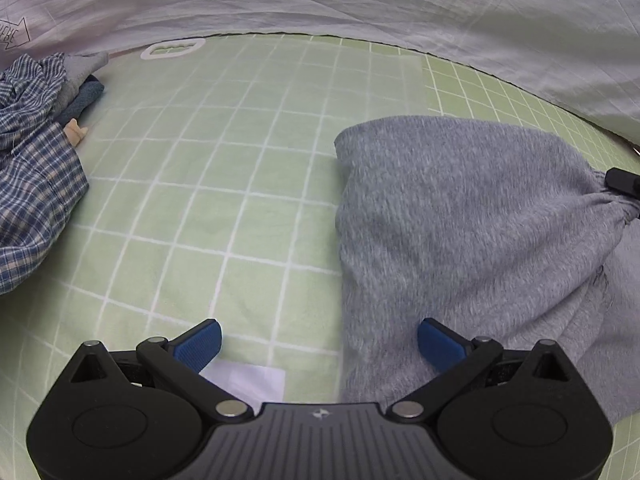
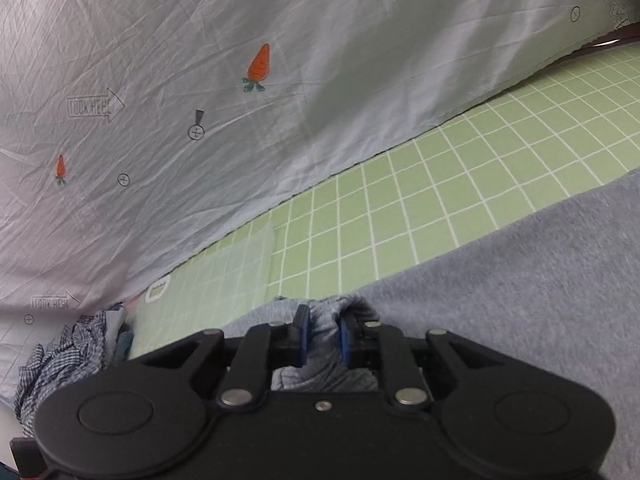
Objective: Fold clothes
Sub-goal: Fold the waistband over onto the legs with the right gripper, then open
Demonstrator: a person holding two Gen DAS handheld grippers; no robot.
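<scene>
The soft grey knit garment (image 1: pixel 460 232) lies on the green white-gridded bed sheet (image 1: pixel 224 184), its long axis running from the near edge away toward the white carrot-print cloth (image 2: pixel 180 92). The right claw (image 2: pixel 323 338) pinches a bunched fold at its far right side. The left claw (image 1: pixel 319 342) hangs wide and empty above the garment's near-left edge, the nearer one for the next grasp.

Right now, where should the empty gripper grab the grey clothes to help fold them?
Probably the near left edge of the grey garment, coming from above. The left gripper hangs open right over that edge, which lies flat on the green checked sheet. The right gripper already pinches the far bunched end.
</scene>
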